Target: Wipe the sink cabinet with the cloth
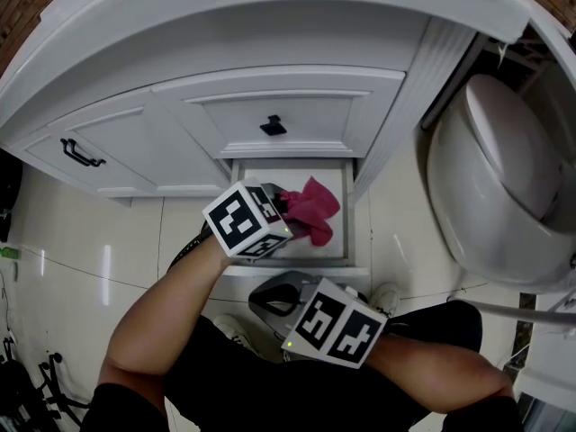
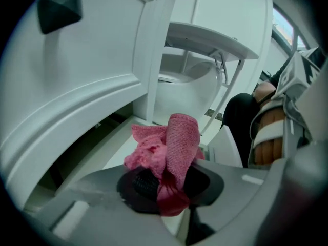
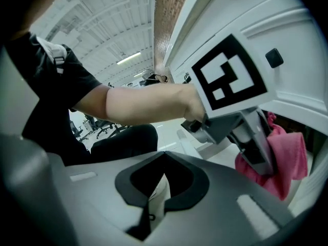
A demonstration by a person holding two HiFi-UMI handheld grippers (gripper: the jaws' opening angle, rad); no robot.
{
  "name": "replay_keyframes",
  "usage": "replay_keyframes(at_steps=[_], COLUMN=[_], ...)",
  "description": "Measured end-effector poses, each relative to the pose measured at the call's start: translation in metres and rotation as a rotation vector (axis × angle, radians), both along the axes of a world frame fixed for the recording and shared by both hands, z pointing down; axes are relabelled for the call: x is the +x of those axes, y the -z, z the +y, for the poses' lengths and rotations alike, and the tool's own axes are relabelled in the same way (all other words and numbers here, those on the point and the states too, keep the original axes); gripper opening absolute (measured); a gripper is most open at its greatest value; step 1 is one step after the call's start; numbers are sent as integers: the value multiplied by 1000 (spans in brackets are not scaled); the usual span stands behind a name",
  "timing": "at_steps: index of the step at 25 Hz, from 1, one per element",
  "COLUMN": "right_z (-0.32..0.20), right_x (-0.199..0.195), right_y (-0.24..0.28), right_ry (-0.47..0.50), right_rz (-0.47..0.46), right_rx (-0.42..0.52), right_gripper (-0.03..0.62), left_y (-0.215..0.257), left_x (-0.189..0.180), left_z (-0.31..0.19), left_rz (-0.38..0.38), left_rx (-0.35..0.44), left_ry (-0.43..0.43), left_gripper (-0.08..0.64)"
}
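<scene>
While the left gripper (image 2: 169, 191) pinches the cloth (image 2: 173, 142), it'd best press flat along the sink cabinet (image 1: 180, 106); right gripper (image 3: 151, 209) sits closed, empty.

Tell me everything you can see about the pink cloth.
The pink cloth looks knitted, crumpled and bunched. One end is pinched in the left claw, shut on it; the rest sticks out in loose folds. It hangs over the open bottom drawer of the white sink cabinet; whether it touches the drawer is unclear.
</scene>
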State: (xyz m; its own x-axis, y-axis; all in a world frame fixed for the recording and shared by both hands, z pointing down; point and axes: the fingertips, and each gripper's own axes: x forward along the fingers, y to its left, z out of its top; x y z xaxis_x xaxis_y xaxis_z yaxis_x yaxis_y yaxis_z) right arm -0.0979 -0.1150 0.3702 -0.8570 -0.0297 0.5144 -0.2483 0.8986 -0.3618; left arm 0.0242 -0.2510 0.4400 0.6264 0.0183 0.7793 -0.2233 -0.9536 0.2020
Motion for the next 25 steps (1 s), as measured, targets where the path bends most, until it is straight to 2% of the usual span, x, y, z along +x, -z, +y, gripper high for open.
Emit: replay_keyframes(at_steps=[5,12,18,25], right_z=[4,-1,1,2], right_x=[4,12,10,7], right_y=[3,7,7,2], right_ry=[7,-8,3,10], right_rz=[-3,-13,-13,-1], right_rx=[8,15,14,9], right_gripper=[6,6,6,6], left_y=[-1,-13,-19,-24], left_x=[37,39,30,7], left_z=[20,35,39,35], left_rz=[5,-46,-90,-147], left_rx=[-33,-62,-46,-15], left_ry=[-122,-215,-251,-255], left_gripper=[95,95,95,95])
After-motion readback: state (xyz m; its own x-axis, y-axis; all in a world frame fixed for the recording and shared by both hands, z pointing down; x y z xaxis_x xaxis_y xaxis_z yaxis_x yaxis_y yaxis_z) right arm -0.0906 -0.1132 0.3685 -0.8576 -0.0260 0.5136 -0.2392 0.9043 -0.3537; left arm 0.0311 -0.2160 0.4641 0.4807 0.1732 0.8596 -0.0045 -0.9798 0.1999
